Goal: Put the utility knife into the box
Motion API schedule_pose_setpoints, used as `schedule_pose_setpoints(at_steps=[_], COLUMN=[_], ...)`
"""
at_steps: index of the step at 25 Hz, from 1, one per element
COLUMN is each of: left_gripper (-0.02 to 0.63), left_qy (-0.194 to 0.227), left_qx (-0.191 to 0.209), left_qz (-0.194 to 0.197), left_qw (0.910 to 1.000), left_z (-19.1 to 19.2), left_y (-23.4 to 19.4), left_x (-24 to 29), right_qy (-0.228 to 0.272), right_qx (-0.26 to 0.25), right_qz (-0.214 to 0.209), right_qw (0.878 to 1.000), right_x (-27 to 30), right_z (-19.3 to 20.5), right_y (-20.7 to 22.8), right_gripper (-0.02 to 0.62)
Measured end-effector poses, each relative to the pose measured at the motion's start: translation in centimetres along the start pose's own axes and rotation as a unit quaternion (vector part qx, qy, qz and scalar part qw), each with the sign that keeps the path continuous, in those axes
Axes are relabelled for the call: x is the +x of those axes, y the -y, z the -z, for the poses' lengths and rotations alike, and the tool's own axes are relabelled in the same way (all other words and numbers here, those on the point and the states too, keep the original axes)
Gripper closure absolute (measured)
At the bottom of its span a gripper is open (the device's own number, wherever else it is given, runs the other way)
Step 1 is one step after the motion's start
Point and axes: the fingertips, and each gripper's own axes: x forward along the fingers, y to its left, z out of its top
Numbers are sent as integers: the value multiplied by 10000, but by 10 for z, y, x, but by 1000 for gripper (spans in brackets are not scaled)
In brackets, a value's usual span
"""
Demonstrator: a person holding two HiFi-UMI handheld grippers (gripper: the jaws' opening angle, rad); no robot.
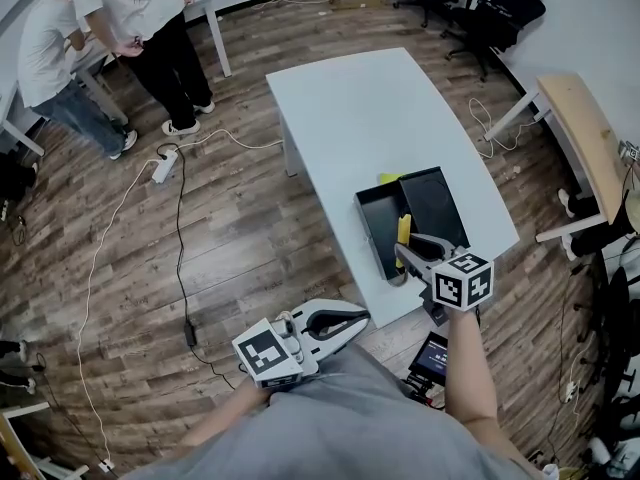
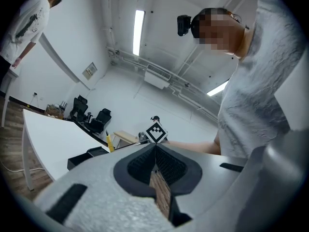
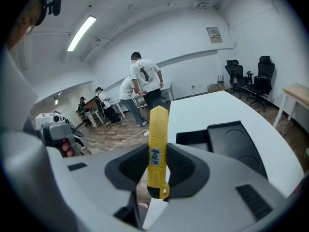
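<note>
White table [image 1: 370,108] | wood-plank floor [image 1: 240,238] | black box [image 1: 378,230] near table edge

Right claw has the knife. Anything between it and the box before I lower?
Nothing visible. The knife, clamped in the right claw, is over the box, whose open tray looks empty where it shows. The left claw is shut and well clear, back by the person's body.

Head view looks steeply down on the table [image 1: 370,108]; both gripper views skim across it, all showing the box [image 1: 375,223].
</note>
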Motion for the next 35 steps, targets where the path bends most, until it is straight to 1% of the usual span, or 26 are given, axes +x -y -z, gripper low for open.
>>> schedule_pose_setpoints(at_steps=[2, 4, 7, 14, 17, 18, 22, 28, 35], left_gripper=[588, 588, 589, 589, 589, 588, 589, 589, 589], left_qy=[-22, -25, -47, -50, -1, 10, -72, -104, -120], left_qx=[-45, 7, -66, -112, -9, 22, -147, -139, -135], left_qz=[5, 15, 24, -29, -43, -42, -34, -42, -17], left_qw=[10000, 10000, 10000, 9999, 10000, 10000, 9999, 9998, 9998], left_z=[1, -1, 2, 6, 5, 4, 10, 12, 12], left_y=[-1, -3, -2, -2, -3, -4, -1, 2, 4], left_x=[0, 0, 1, 0, 0, 1, 1, 1, 1], right_qy=[-117, -208, -345, -713, -864, -889, -920, -1140, -1278], right_qx=[-34, -56, -92, -87, -43, -21, 85, 88, 111], right_qz=[-8, -21, -20, 54, 110, 116, 118, 192, 254], right_qw=[9999, 9998, 9994, 9974, 9962, 9960, 9957, 9933, 9914], right_x=[7, 14, 22, 36, 42, 44, 51, 60, 70], right_z=[-1, -2, 0, 16, 25, 27, 35, 51, 54], right_y=[3, 6, 12, 27, 35, 37, 46, 56, 62], right_gripper=[469, 469, 469, 469, 469, 469, 469, 469, 469])
